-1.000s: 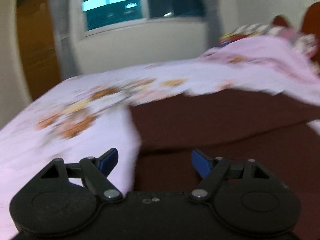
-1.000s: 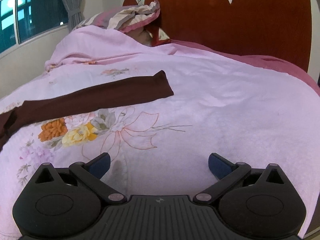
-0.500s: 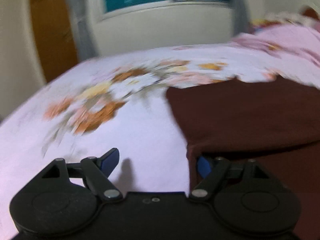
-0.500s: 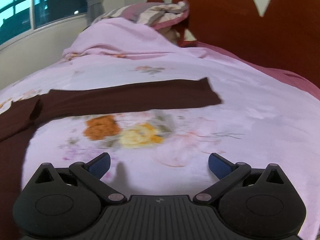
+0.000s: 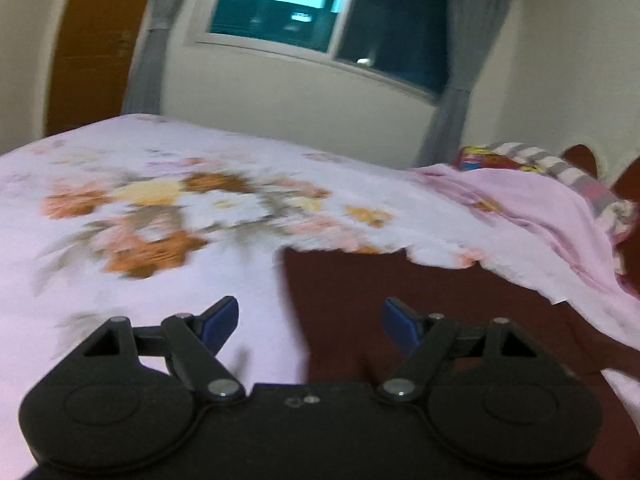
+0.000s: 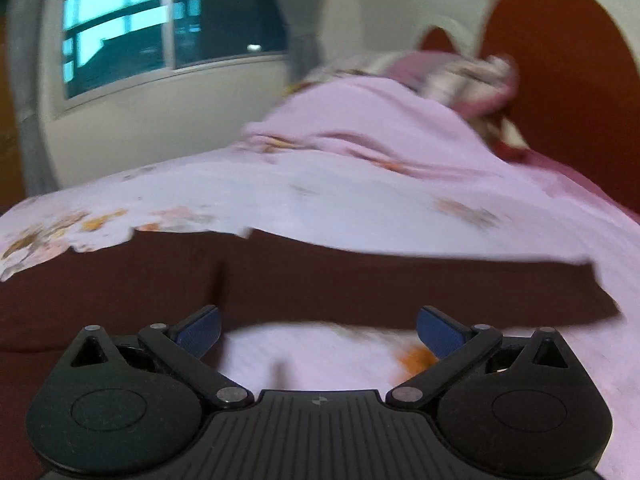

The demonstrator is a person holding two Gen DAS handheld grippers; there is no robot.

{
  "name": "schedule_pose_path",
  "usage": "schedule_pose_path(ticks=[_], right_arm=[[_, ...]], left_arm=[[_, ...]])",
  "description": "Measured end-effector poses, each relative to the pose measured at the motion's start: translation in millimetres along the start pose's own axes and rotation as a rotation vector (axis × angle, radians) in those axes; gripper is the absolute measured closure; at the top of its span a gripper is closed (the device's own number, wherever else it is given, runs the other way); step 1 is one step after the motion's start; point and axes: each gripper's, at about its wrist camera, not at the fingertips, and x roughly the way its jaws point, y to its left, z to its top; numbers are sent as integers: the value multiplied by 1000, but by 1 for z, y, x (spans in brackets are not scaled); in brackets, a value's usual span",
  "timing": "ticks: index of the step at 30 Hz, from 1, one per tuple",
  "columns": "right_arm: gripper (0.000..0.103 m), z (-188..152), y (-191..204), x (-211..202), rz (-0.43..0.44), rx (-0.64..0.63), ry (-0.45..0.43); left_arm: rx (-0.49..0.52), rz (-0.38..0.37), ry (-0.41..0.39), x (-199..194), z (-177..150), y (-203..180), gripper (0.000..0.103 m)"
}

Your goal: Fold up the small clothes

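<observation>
A dark brown garment (image 5: 400,300) lies spread flat on a pink floral bedspread (image 5: 140,208). In the left wrist view my left gripper (image 5: 311,320) is open and empty, low over the garment's left edge, one fingertip over the bedspread and one over the cloth. In the right wrist view the garment (image 6: 280,276) has a long sleeve reaching right. My right gripper (image 6: 318,330) is open and empty, just in front of the sleeve's near edge, over the bedspread (image 6: 360,200).
A striped pillow (image 6: 460,76) and a red-brown headboard (image 6: 560,80) stand at the head of the bed. A window (image 5: 320,16) with grey curtains is on the far wall, and a wooden door (image 5: 96,40) at the left.
Both grippers have swung left and dropped closer to the garment. The right view now faces the sleeve from close up. Both stay open and empty.
</observation>
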Motion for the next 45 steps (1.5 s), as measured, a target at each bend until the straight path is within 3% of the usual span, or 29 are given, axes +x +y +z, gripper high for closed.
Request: schedule_pose_path(ticks=[2,4,5,7,10,12,14,18,20,22,26,29,31,32,34,37,41,44,45], right_arm=[[0,4,23,18,34,-62,-4],[0,5,42,41,24,-114,0],[0,5,48,52,27,-123,17],[0,4,53,66,44,-117,23],[0,-3,57,78,28,-154,32],[0,-12,55,95,-55,-210,112],[0,-16,41,104,-39,-158,160],[0,-2,36,92,-20,-123,50],[0,8,36,99,-22,-119,44],[0,15,30,107,-14,-72,58],[0,19,21,102,14,-45,31],[0,16,18,103,13,-49,22],[0,12,21,98,5,-34,38],[0,9,21,100,0,-25,47],[0,7,22,102,1,-23,56],[0,4,23,103,3,-38,56],[0,3,20,103,7,-38,59],[0,5,17,101,14,-26,40],[0,7,17,101,18,-27,32]], left_arm=[[59,39,7,18,0,-16,29],[15,-39,34,32,-4,-16,49],[-2,-72,54,36,-7,-15,51],[-2,-91,85,42,-16,-16,51],[20,-74,196,57,-33,-14,50],[36,-64,203,55,-35,-16,50],[67,-50,204,56,-33,-17,50],[94,-55,159,50,-18,-19,46],[144,1,120,55,-8,-23,45],[132,31,86,60,0,-16,45],[88,79,100,72,7,10,45],[33,-11,154,88,6,22,47],[-22,-101,182,98,2,27,58],[-29,-86,192,103,2,28,64],[-93,-57,189,108,4,38,97],[-197,-63,168,111,4,60,98],[-170,-60,180,110,3,64,97],[-159,2,140,102,10,65,91],[-116,14,115,98,15,59,83]])
